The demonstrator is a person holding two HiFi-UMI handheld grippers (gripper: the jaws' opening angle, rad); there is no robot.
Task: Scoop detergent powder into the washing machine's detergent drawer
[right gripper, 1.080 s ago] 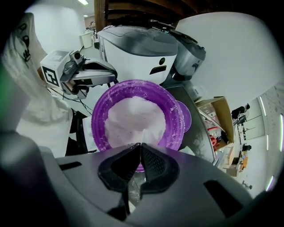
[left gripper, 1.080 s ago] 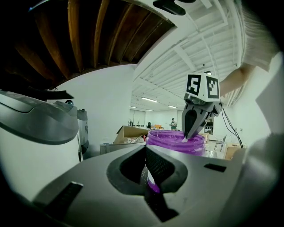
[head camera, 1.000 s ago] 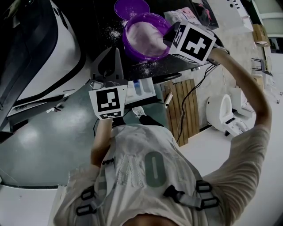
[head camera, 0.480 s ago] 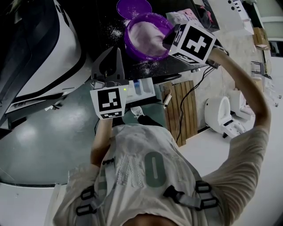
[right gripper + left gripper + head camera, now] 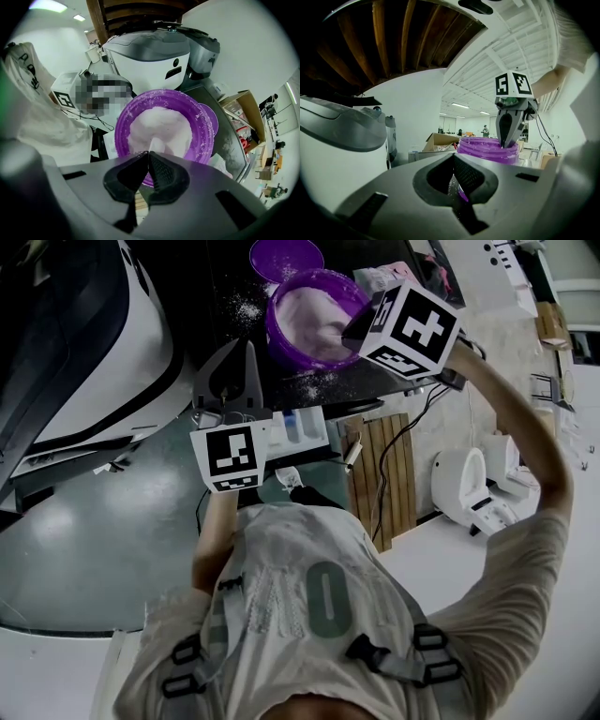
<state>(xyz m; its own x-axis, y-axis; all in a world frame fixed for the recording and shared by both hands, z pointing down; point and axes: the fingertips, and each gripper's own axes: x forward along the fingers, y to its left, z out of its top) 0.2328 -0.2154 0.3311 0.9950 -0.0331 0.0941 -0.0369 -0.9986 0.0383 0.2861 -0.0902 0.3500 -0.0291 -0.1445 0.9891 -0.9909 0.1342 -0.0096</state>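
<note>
A purple tub [image 5: 281, 334] of white detergent powder [image 5: 314, 315] stands on the black top of the machine. My right gripper [image 5: 354, 327] reaches into the tub from the right. In the right gripper view it [image 5: 149, 153] is shut on a white scoop [image 5: 157, 144] whose end lies in the powder [image 5: 161, 124]. The white detergent drawer [image 5: 302, 427] stands pulled out below the tub. My left gripper [image 5: 246, 348] hovers left of the drawer, pointing at the tub [image 5: 487, 149]; it [image 5: 454, 159] is shut and holds nothing. From there the right gripper [image 5: 505, 142] dips into the tub.
The tub's purple lid [image 5: 284, 257] lies behind it, with spilled powder [image 5: 246, 307] on the black top. A large white and grey appliance [image 5: 103, 362] fills the left. A wooden slat mat [image 5: 384, 470] and a cable [image 5: 412, 427] lie on the floor at right.
The right gripper has shifted slightly up and to the right over the tub. The left gripper has stayed in place.
</note>
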